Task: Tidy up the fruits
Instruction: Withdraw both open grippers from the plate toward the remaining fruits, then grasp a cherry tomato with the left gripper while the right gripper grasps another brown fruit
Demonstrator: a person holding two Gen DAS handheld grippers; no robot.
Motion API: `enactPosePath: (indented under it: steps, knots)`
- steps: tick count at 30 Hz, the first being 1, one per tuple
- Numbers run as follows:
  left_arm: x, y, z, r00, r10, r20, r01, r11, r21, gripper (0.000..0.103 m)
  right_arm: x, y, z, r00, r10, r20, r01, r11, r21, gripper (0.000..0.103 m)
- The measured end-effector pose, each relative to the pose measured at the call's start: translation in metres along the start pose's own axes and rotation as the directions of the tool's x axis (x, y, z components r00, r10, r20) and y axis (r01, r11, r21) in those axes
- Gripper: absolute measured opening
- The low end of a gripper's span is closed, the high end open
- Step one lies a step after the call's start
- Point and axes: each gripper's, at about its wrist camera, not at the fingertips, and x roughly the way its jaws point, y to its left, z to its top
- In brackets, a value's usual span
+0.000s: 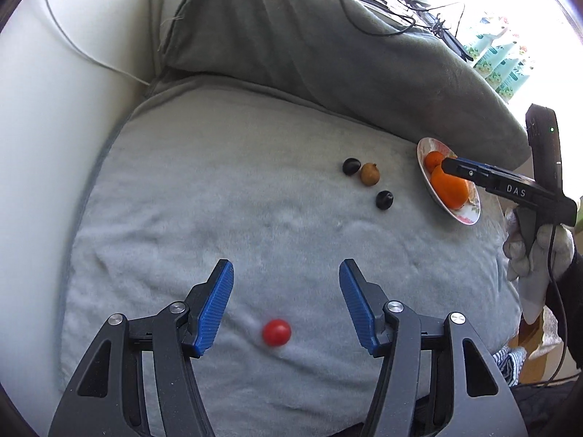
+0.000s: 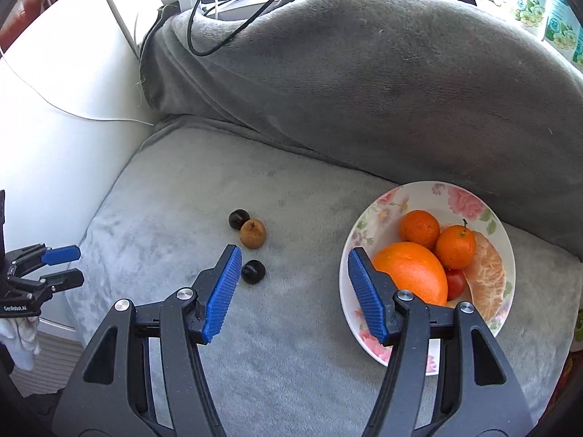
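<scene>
Red cherry tomato [image 1: 276, 332] lies on the grey cushion [image 1: 255, 218], low centre of frame, between the spread left tool [image 1: 286, 271]; lower squarely, clench gently. Right tool [image 2: 294, 260] released beside plate [image 2: 411, 191].

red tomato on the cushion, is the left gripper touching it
Apart. The left wrist view shows the red tomato lying between the open fingers of the left gripper, with bare cushion on both sides of it.
</scene>
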Motion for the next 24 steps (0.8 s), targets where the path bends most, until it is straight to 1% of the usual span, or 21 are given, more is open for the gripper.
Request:
enactPosePath:
  steps: [2, 4, 6, 10, 12, 17, 20, 24]
  knots:
    - [0.002, 0.003, -0.01, 1.0, 0.005, -0.015, -0.005, 1.0, -0.018, 0.058, 0.008, 0.006, 0.003, 1.0, 0.002, -0.011, -0.003, 1.0, -0.019, 0.064]
    - [0.007, 0.005, -0.019, 0.999, 0.012, -0.03, -0.013, 1.0, -0.027, 0.055, 0.016, 0.011, 0.006, 1.0, 0.01, -0.026, -0.011, 0.999, -0.037, 0.064]
    - [0.011, 0.004, -0.027, 0.999, 0.01, -0.045, -0.012, 0.999, -0.035, 0.05, 0.023, 0.016, 0.007, 0.999, 0.007, -0.04, -0.009, 0.998, -0.057, 0.064]
    - [0.022, 0.001, -0.041, 0.997, 0.013, -0.075, -0.015, 1.0, -0.027, 0.045, 0.039, 0.023, 0.009, 0.997, 0.004, -0.072, -0.011, 0.996, -0.088, 0.063]
    - [0.026, -0.002, -0.044, 0.996, 0.012, -0.084, -0.014, 1.0, -0.024, 0.041, 0.044, 0.022, 0.009, 0.996, 0.008, -0.084, -0.015, 0.996, -0.089, 0.061]
    - [0.035, -0.004, -0.05, 0.995, 0.013, -0.102, -0.014, 1.0, -0.01, 0.038, 0.06, 0.027, 0.013, 0.994, 0.013, -0.112, -0.025, 0.993, -0.111, 0.054]
    - [0.038, -0.003, -0.05, 0.994, 0.015, -0.106, -0.016, 1.0, -0.013, 0.038, 0.069, 0.03, 0.015, 0.991, 0.018, -0.132, -0.036, 0.991, -0.131, 0.047]
    - [0.041, -0.001, -0.049, 0.994, 0.022, -0.11, -0.024, 1.0, -0.016, 0.034, 0.082, 0.034, 0.018, 0.987, 0.023, -0.157, -0.047, 0.987, -0.151, 0.046]
